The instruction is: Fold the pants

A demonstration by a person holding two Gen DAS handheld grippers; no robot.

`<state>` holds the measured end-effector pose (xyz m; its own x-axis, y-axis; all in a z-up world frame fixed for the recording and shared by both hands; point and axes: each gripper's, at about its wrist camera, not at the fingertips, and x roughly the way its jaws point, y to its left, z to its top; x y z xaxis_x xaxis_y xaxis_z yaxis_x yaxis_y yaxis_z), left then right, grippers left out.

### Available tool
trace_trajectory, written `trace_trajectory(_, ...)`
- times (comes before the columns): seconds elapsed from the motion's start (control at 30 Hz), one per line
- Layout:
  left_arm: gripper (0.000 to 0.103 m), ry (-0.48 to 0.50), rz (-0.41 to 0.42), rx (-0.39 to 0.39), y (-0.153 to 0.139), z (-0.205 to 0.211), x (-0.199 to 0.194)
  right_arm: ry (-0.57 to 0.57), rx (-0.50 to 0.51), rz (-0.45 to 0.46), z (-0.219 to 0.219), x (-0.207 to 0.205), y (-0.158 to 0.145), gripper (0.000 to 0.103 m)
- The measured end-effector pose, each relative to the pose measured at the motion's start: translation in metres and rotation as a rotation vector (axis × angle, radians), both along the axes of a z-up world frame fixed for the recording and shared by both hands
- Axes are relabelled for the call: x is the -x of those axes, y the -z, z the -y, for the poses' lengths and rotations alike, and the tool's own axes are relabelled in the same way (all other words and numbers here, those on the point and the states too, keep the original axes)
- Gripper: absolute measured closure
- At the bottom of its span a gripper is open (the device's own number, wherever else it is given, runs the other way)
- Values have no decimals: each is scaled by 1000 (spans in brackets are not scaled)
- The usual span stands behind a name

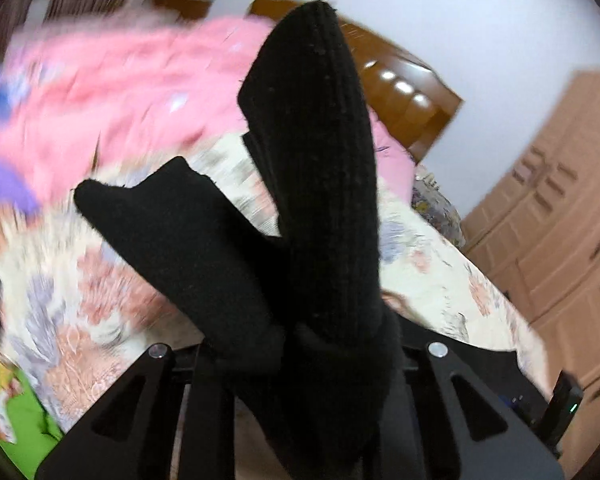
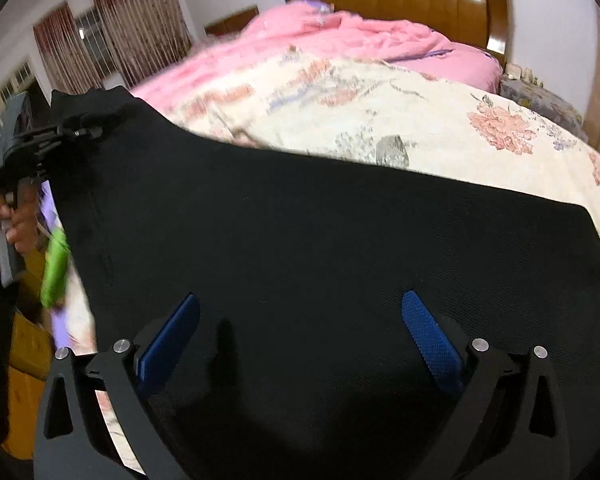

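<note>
Presently the black pants (image 2: 320,240) are seen spread over the floral quilt (image 2: 420,120) of the bed, filling the right wrist view from nine to three o'clock. The right claw (image 2: 300,336) is held wide apart above the fabric, its blue pads (image 2: 432,340) gripping nothing. At ten o'clock, the left claw (image 2: 80,130) is clamped on a lifted corner of the pants. A pink blanket (image 2: 340,36) is piled at twelve o'clock.
</note>
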<state>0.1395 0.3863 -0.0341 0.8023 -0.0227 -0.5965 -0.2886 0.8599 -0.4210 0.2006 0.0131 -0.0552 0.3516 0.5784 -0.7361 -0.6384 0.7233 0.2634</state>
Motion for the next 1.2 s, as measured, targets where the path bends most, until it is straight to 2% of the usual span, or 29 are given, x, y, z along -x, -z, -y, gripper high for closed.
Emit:
trace_trajectory(0.1,84,67,56,-169,-37,63,1,86,-183,-7,34,-3,-14,5)
trace_trajectory(0.17,84,144,85,-311,-53,122,5,160,-319,-17,69,-2,-26,5)
trace_trajectory(0.2,84,181,98,-384,-58,153,9,185,-348,-14,81,-1,-30,4)
trace_trajectory(0.3,84,285,127,-534,-61,232,17,266,-402,6,125,3,-44,4)
trace_trajectory(0.37,84,366,132,-642,-50,288,23,328,-446,0,158,8,-50,4)
trace_trajectory(0.43,84,466,110,-753,-27,342,29,402,-496,-2,194,17,-52,4)
trace_trajectory(0.5,84,565,64,-839,6,382,25,449,-512,-5,215,23,-50,4)
trace_trajectory(0.57,83,688,-25,-905,44,415,24,489,-490,-14,236,28,-43,4)
trace_trajectory(0.6,79,716,-54,-966,60,425,27,502,-474,-17,242,31,-40,4)
trace_trajectory(0.63,72,704,-48,-1061,72,431,35,519,-452,-30,249,33,-34,4)
trace_trajectory(0.67,70,691,-27,-1111,75,428,45,527,-446,-40,250,32,-32,4)
trace_trajectory(0.7,58,699,-10,-1128,74,427,51,531,-447,-55,255,32,-26,4)
trace_trajectory(0.73,41,706,6,-1131,73,425,53,530,-452,-73,257,33,-21,4)
trace_trajectory(0.8,23,715,53,-1153,64,418,62,518,-450,-104,256,34,-13,4)
trace_trajectory(0.87,18,790,95,-1133,56,409,72,500,-443,-130,250,33,-7,4)
trace_trajectory(0.9,10,845,121,-1105,52,406,83,492,-440,-144,248,34,-5,4)
trace_trajectory(0.97,9,979,162,-977,41,396,107,452,-440,-195,236,39,-3,4)
trace_trajectory(1.0,9,989,159,-921,35,387,112,427,-445,-220,227,39,-1,4)
trace_trajectory(1.07,9,934,143,-780,23,359,110,372,-447,-269,211,45,2,4)
trace_trajectory(1.13,9,797,117,-659,15,314,100,305,-415,-314,188,54,6,4)
trace_trajectory(1.2,9,636,80,-565,13,275,97,257,-374,-312,166,62,5,4)
